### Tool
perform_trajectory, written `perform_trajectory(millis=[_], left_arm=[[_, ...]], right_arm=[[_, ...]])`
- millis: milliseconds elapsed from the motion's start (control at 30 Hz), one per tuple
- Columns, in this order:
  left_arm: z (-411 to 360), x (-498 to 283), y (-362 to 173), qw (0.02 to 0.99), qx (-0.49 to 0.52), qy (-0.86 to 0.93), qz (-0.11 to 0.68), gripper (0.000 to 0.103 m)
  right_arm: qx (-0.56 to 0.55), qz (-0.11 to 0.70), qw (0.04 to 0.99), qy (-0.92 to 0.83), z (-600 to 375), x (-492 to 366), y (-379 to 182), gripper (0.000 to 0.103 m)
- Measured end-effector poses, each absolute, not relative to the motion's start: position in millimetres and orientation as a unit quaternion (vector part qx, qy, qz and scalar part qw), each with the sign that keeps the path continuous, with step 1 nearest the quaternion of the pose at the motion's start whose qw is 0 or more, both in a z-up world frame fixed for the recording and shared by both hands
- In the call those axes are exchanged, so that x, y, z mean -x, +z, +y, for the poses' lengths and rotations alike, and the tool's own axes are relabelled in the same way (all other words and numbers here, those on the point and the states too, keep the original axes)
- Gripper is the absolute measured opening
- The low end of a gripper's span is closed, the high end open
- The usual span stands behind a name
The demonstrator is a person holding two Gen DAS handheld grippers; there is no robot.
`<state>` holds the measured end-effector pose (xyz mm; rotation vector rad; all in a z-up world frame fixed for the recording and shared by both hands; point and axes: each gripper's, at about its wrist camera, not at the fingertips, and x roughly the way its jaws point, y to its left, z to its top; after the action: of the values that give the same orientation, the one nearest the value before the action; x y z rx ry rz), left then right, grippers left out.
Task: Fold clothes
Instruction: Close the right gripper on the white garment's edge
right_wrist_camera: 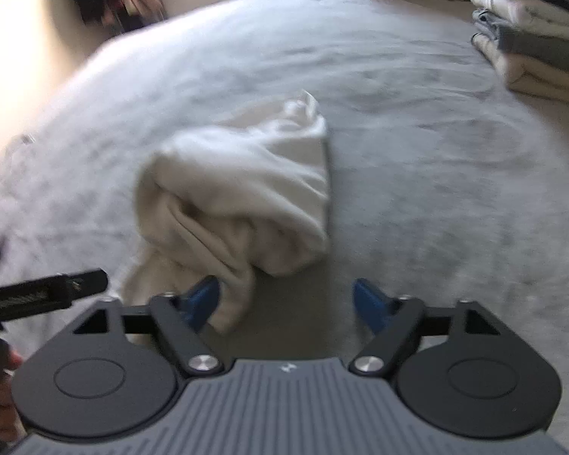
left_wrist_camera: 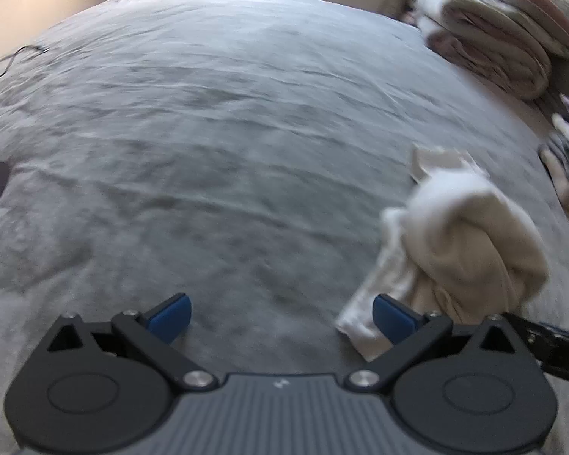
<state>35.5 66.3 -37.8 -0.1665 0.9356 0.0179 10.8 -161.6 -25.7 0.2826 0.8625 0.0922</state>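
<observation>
The left claw (left_wrist_camera: 281, 316) is hanging over the grey bed cover (left_wrist_camera: 216, 144) with its blue pads (left_wrist_camera: 170, 316) spread wide and nothing between them. The cream garment (left_wrist_camera: 466, 242) is lying crumpled on the bed just ahead of this claw and off to its right, one loose edge reaching down beside the right pad; whether it is touching that pad cannot be told.

The right claw (right_wrist_camera: 286, 303) is also standing apart, pinching nothing. The cream garment (right_wrist_camera: 242, 193) is sitting directly ahead of it and slightly left, and a trailing fold is hanging in front of its left pad (right_wrist_camera: 203, 299), while the right pad is standing over bare bed cover (right_wrist_camera: 436, 174). Far ahead and to the right of this claw, a stack of folded clothes (right_wrist_camera: 538, 38) is resting near the bed's edge.
</observation>
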Motion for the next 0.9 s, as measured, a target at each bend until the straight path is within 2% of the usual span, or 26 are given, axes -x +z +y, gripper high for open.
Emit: perform_trajectory(millis=[33,200,333,367,433,467,500,633,900], left_arm=[[69.0,-37.2,-37.8,0.888,0.087,0.011,0.451,0.096],[77.1,-46.2,-40.1,0.883,0.129,-0.010,0.450,0.090],[78.7,-52.4,-44.2,0.877,0.197,-0.054,0.434,0.084],[76.9,-54.9,-46.3,0.874,0.207,-0.062,0.435,0.083],[71.6,-57.7,-48.5,0.877,0.202,-0.065,0.430,0.075],[68.9,-58.5,-48.8,0.880,0.196,-0.066,0.428,0.072],[66.1,-59.2,-48.8,0.882,0.189,-0.068,0.426,0.067],[63.4,-64.4,-49.4,0.876,0.206,-0.097,0.425,0.051],[37.9,-63.3,-55.5,0.869,0.198,-0.153,0.428,0.048]], right_arm=[[-0.145,0.403,0.902,0.057,-159.5,-10.7,-23.3,0.063],[-0.120,0.350,0.921,0.121,-134.4,-13.3,-14.6,0.059],[-0.104,0.348,0.925,0.110,-123.4,-25.3,-25.9,0.053],[-0.105,0.353,0.924,0.099,-123.1,-28.1,-30.1,0.050],[-0.112,0.356,0.924,0.086,-127.9,-30.1,-35.8,0.025],[-0.116,0.355,0.924,0.082,-131.3,-29.3,-36.7,0.017],[-0.120,0.354,0.924,0.078,-134.7,-28.7,-36.0,0.015],[-0.138,0.353,0.923,0.065,-143.8,-26.0,-29.0,0.011],[-0.164,0.345,0.923,0.044,-173.9,-6.7,-6.0,0.009]])
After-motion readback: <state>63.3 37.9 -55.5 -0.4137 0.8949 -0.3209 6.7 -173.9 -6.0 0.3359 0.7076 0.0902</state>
